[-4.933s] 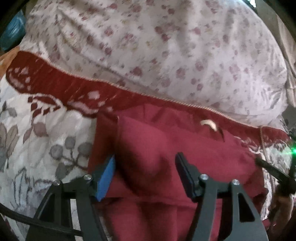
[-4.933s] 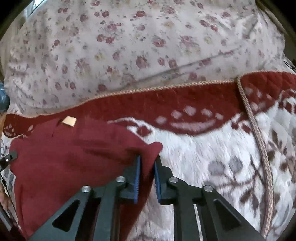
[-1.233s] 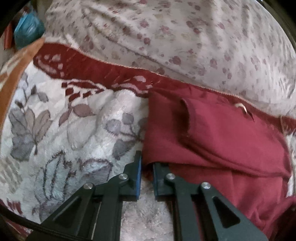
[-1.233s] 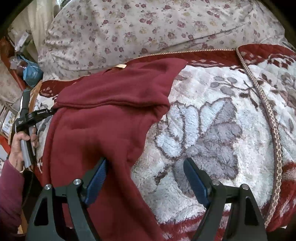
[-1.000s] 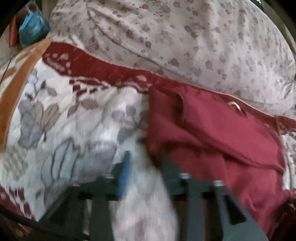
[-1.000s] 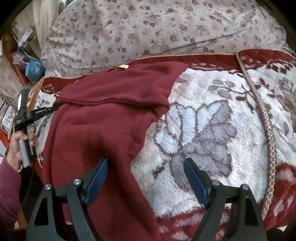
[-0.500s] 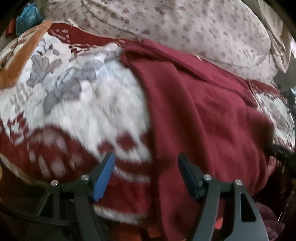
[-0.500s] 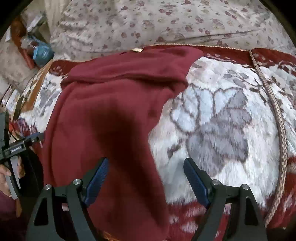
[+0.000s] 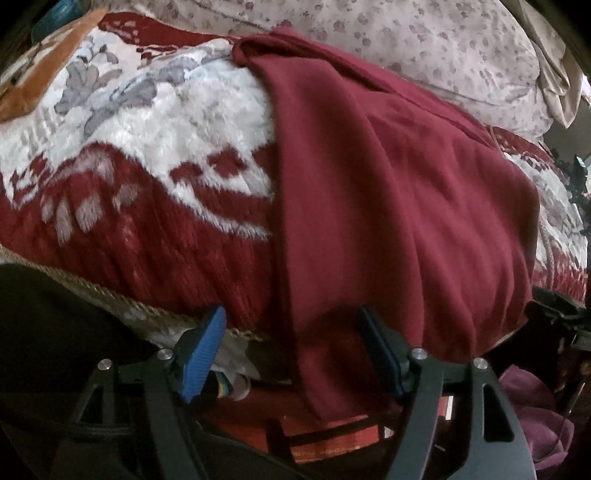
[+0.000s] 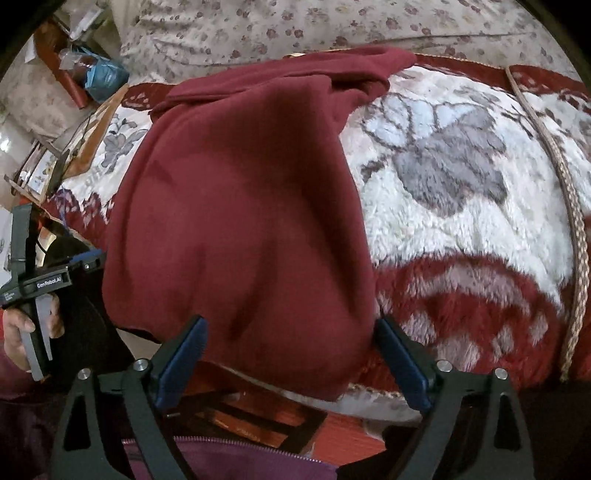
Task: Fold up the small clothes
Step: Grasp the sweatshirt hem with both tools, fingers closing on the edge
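Observation:
A dark red garment [image 9: 388, 177] lies lengthwise on the plush blanket [image 9: 155, 147], its top folded over at the far end and its hem hanging over the bed's front edge. My left gripper [image 9: 291, 345] is at the hem's left corner. Its jaws are opening, the hanging cloth sits between them, and the pads do not press it. My right gripper [image 10: 291, 356] straddles the right part of the hem [image 10: 314, 369]. Its jaws are opening wide and its pads are clear of the cloth. The right wrist view also shows the left gripper [image 10: 48, 282] in a hand [image 10: 18, 326].
A floral duvet [image 10: 295, 29] is piled behind the garment. Braided cord trim [image 10: 576, 236] runs down the blanket's right side and along the front edge. Below the edge are a wooden frame, red floor [image 10: 343, 432] and purple cloth [image 10: 240, 461]. A blue bag [image 10: 105, 75] lies far left.
The left gripper let go of the garment's left side, opened, and swung back to the hem at the bed's front edge. The right gripper also drew back to the hem and opened wider.

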